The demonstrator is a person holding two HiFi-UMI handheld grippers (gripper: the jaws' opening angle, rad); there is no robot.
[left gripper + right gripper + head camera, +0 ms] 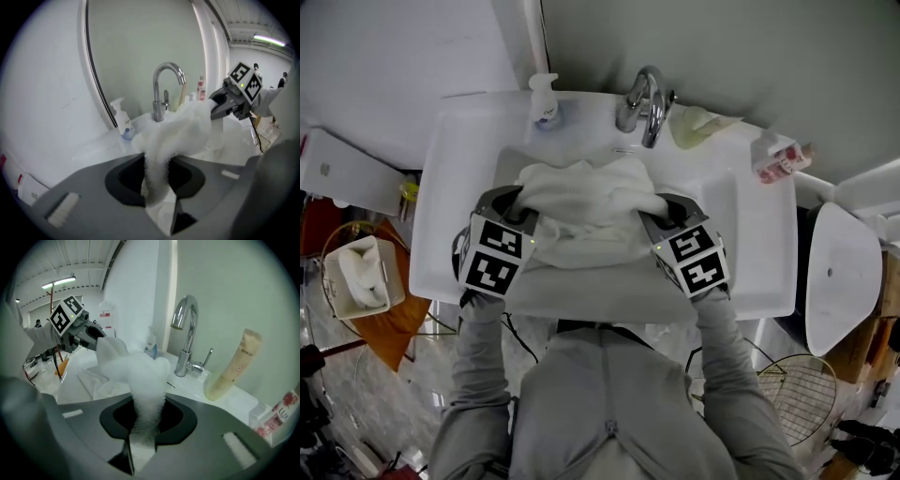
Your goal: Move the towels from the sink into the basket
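Towel (586, 211) hangs bunched over the sink (609, 295), its ends pinched by the left gripper (514, 204) and the right gripper (661, 214). I would lift both evenly until its sagging middle clears the rim, then swing toward the basket (331, 291).

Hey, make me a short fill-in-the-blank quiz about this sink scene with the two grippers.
The left gripper and the right gripper are both shut on one white ___.
They hold it over the ___, in front of the faucet.
In the head view, the pump bottle stands to the ___ of the faucet.
Missing words: towel; sink; left.
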